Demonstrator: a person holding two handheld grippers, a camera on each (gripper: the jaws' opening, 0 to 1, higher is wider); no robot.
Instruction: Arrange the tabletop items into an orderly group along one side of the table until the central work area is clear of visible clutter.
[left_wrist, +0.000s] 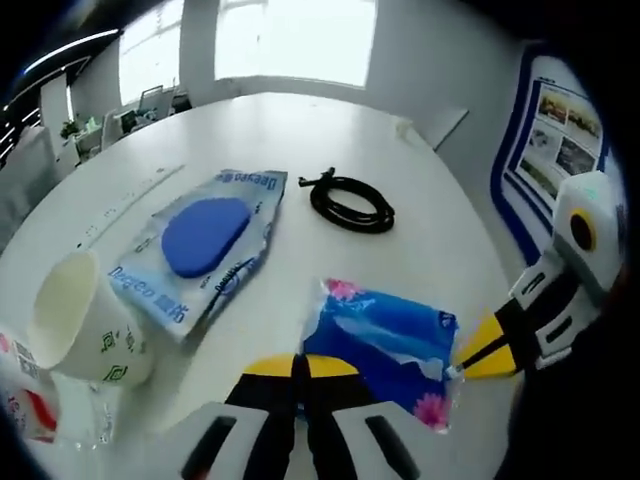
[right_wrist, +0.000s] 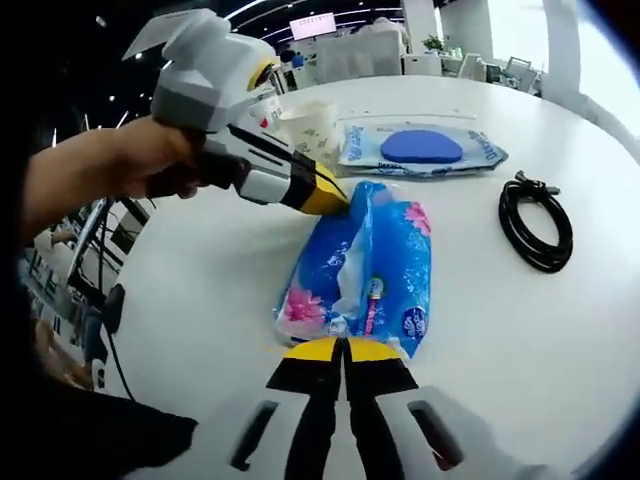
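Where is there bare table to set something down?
Bare white table lies beyond the coiled black cable and beside it. Crowded: the white paper cup, lidded blue wipes pack and blue floral tissue pack pinched at both ends.

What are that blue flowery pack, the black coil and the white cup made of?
The blue flowery pack looks like thin glossy plastic film: it crinkles and catches light. The black coil seems a rubber- or plastic-sheathed cable, matte and smooth. The white cup looks like paper, dull with printed green marks, though thin plastic is possible.

Blue floral tissue pack (right_wrist: 365, 268) (crumpled) lies near wipes (left_wrist: 205, 243), cable (left_wrist: 350, 201), cup (left_wrist: 85, 322).
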